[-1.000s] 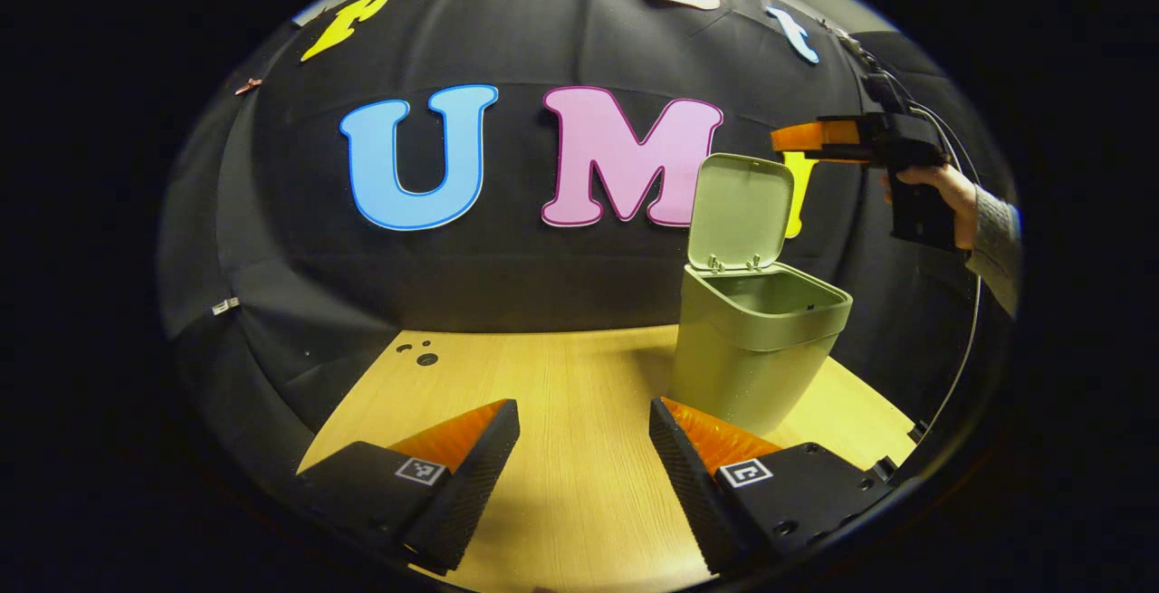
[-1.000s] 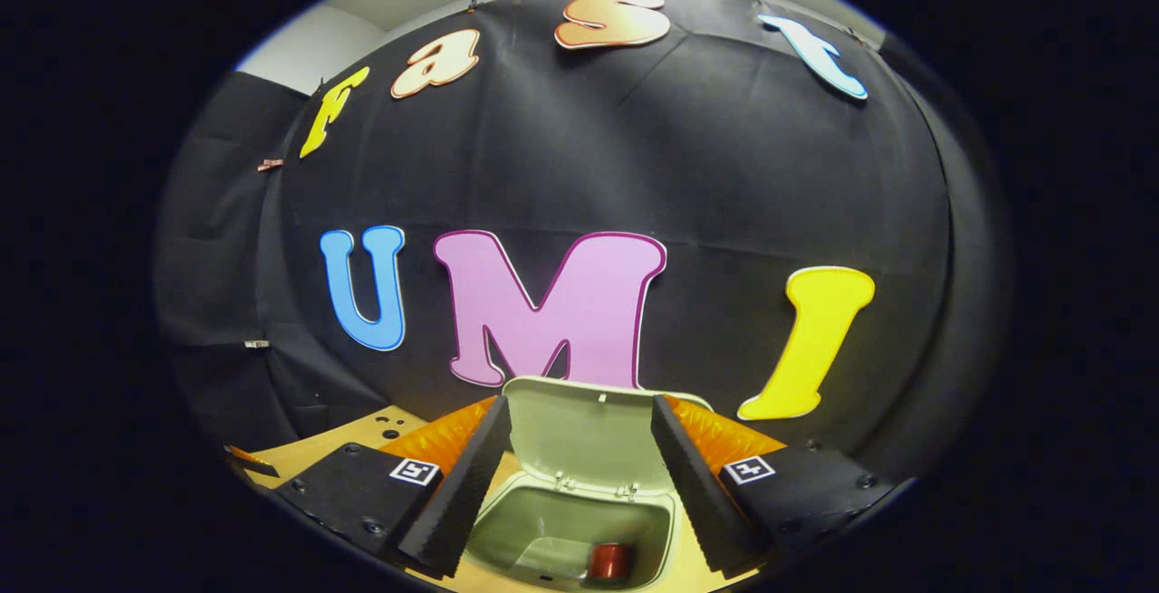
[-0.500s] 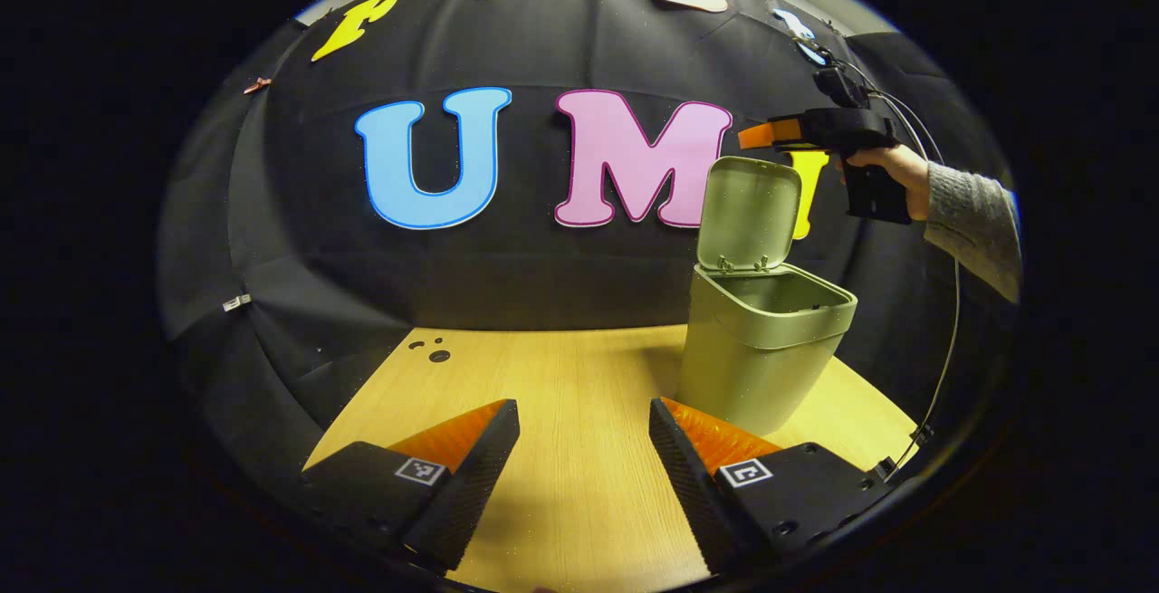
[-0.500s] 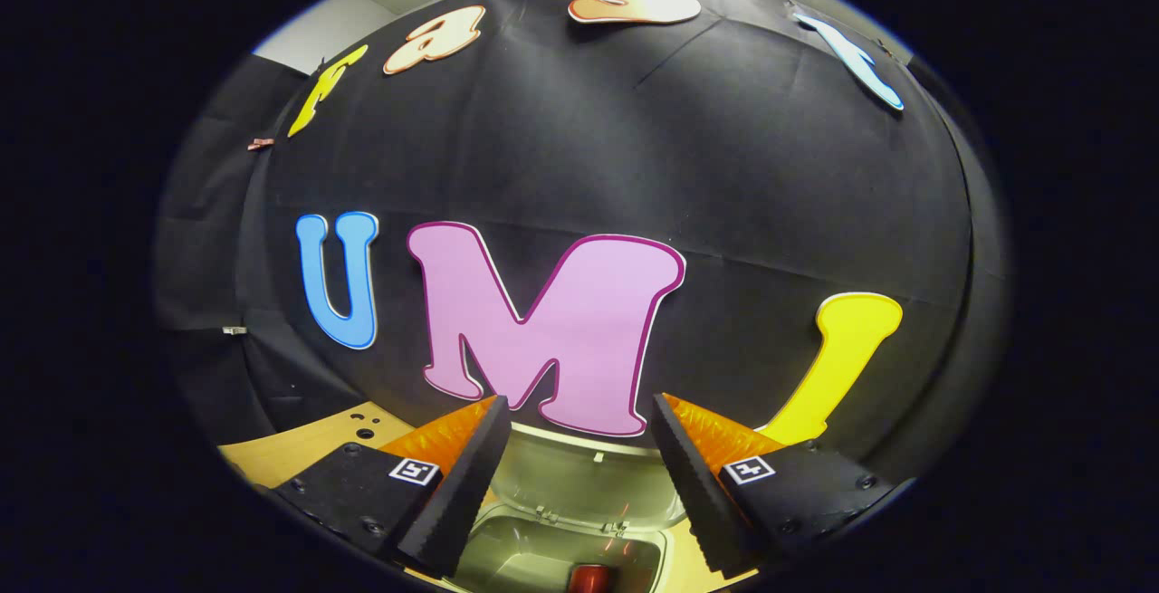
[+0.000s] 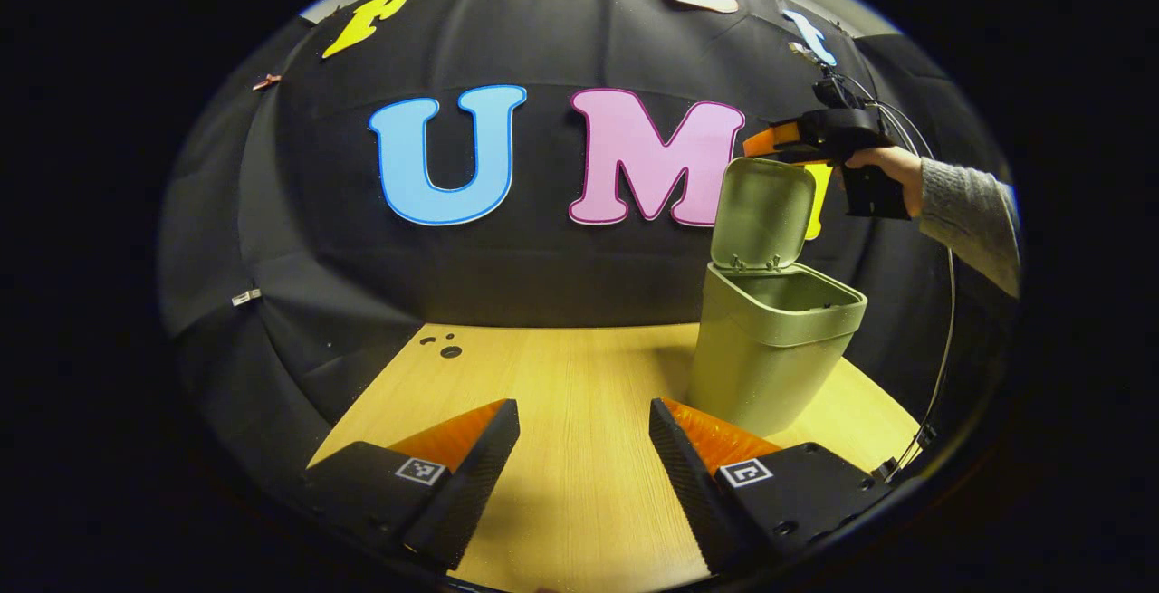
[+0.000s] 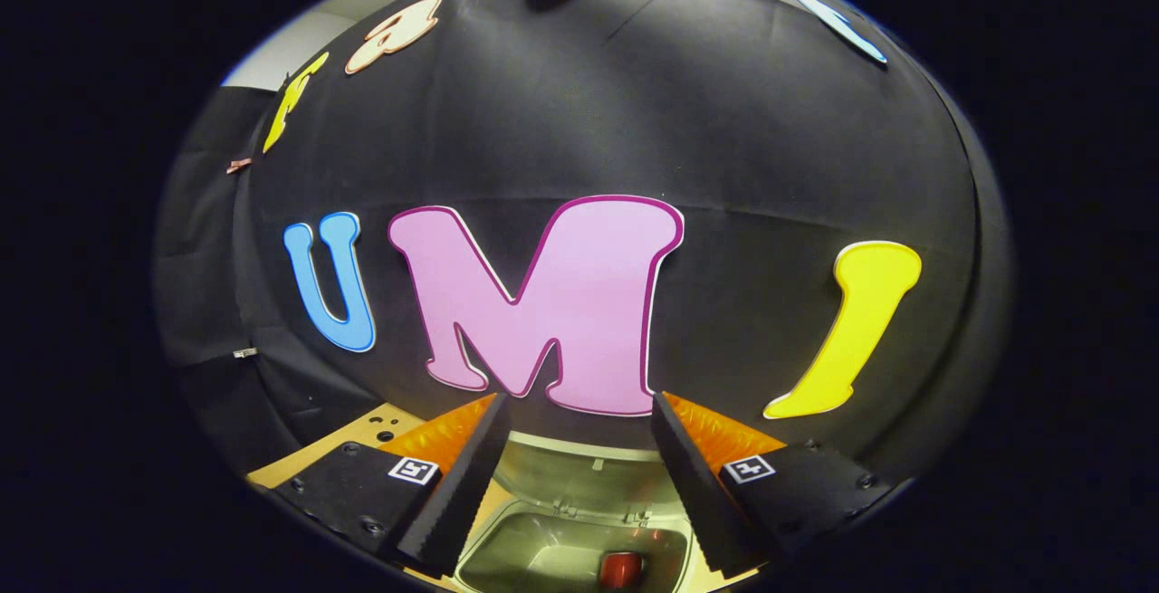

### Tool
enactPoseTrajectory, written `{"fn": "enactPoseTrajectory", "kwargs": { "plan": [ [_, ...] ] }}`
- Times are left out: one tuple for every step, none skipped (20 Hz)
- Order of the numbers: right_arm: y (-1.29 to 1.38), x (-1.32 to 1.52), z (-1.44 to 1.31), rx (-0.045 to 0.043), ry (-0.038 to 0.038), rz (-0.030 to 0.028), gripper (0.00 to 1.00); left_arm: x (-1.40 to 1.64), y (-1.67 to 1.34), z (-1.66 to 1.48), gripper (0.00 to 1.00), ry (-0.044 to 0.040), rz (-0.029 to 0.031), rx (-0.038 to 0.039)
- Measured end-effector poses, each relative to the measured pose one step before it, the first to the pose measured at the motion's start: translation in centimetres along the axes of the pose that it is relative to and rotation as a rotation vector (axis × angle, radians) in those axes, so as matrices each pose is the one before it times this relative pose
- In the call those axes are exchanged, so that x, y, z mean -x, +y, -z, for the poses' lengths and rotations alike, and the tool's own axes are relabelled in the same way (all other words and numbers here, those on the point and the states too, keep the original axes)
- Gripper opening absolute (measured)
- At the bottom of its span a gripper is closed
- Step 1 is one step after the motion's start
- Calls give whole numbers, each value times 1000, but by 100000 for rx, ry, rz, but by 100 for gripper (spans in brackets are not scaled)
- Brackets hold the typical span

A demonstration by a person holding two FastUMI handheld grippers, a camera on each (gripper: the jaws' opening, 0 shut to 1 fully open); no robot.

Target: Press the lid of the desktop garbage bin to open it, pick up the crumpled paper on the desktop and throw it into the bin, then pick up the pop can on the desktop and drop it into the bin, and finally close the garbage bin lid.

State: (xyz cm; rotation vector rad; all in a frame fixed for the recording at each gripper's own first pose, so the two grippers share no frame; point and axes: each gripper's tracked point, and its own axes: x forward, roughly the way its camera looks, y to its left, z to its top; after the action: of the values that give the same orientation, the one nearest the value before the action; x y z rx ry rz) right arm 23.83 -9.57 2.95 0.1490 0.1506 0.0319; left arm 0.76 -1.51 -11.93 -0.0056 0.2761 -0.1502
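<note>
- the wooden tabletop [image 5: 579, 376] was pale and grainy
- a few small dark holes [image 5: 444, 346] sat near its far left corner, by the black cloth wall [image 5: 299, 240]

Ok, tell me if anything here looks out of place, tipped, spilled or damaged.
Nothing stands out. The bin stands upright on the table with its lid raised, and the can lies inside it. The right gripper sits open above the lid's top edge; the left gripper is open and empty.
</note>
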Motion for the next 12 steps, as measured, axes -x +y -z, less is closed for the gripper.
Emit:
{"fn": "enactPoseTrajectory", "kwargs": {
  "plan": [
    [195, 627, 235, 803, 116, -550, 98, -45, 50, 7, 94, -33, 328, -127],
    [214, 737, 303, 955, -11, -508, 98, -16, -88, 33, 94, -57, 388, -335],
    [211, 707, 403, 1253, 473, -466, 98, -36, -63, -61, 94, 36, 484, -394],
    [240, 732, 648, 1266, 1158, -769, 98, -14, -72, -54, 94, -142, 596, -368],
    [144, 736, 926, 1351, 1683, -412, 98, -67, -128, -41, 94, 34, 700, -285],
    [231, 613, 972, 1246, 1964, -624, 98, -13, -160, 120, 94, 40, 526, -272],
    [131, 366, 848, 793, 1622, -343, 98, -110, -167, -38, 94, 135, 576, -170],
    [119, 498, 933, 525, 1492, -109, 98, -325, -306, 46, 94, 88, 544, 2],
    [135, 245, 751, 27, 899, -53, 98, -296, -260, 63, 94, 103, 466, -48],
    [114, 308, 751, -398, 947, -218, 98, -236, -102, 89, 94, 16, 352, -56],
    [199, 267, 870, -586, 1030, -237, 98, -137, -119, -25, 94, 76, 422, -78],
    [206, 198, 779, -725, 1183, -413, 98, -17, -49, -27, 94, -82, 354, -29]
  ]
}}
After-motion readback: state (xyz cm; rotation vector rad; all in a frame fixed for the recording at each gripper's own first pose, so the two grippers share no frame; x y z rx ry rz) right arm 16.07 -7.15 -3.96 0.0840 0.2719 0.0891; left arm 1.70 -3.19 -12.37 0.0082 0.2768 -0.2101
